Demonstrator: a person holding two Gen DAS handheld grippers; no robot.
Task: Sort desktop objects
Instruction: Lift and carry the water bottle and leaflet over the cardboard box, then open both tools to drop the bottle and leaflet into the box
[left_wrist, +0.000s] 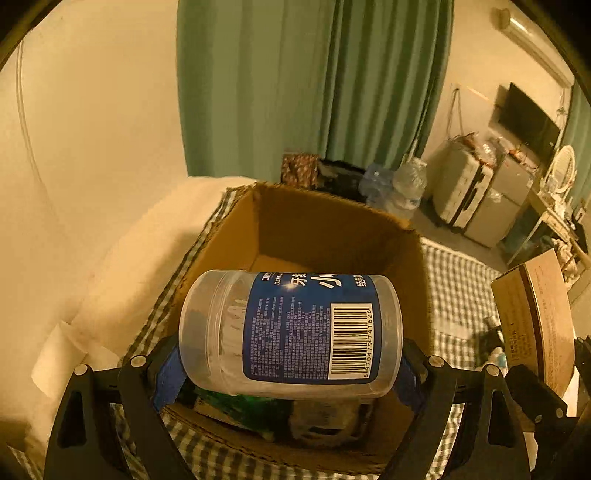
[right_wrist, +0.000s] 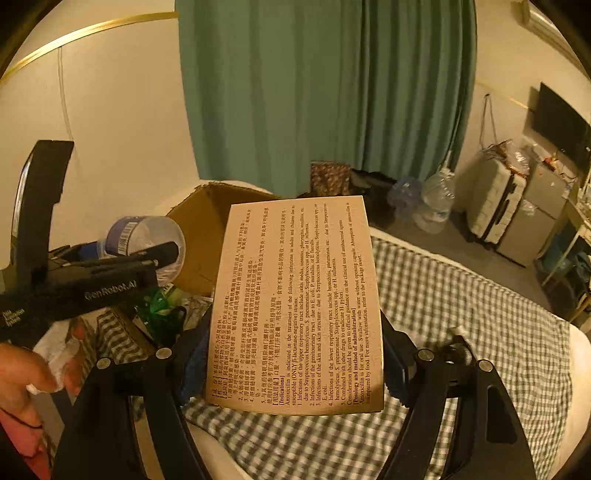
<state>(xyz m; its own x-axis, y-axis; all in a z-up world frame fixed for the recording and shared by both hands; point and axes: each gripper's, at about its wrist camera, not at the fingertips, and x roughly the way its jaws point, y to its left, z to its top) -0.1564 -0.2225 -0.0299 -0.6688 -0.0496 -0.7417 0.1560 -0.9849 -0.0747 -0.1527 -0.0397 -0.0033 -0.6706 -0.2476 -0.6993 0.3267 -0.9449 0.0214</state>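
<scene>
My left gripper (left_wrist: 291, 354) is shut on a clear plastic jar (left_wrist: 288, 332) with a blue label and barcode. It holds the jar on its side above an open cardboard box (left_wrist: 332, 229). The jar (right_wrist: 147, 236) and the box (right_wrist: 199, 236) also show at the left in the right wrist view. My right gripper (right_wrist: 295, 365) is shut on a flat tan medicine box (right_wrist: 295, 302) printed with text, held above the checked cloth. That medicine box (left_wrist: 535, 317) shows at the right edge of the left wrist view.
The box holds a green packet (left_wrist: 243, 406) and other dim items. A green-and-white checked cloth (right_wrist: 461, 302) covers the surface. A green curtain (right_wrist: 325, 92), suitcases (right_wrist: 498, 199) and water bottles (right_wrist: 436, 203) stand behind. A hand (right_wrist: 26, 373) holds the left gripper.
</scene>
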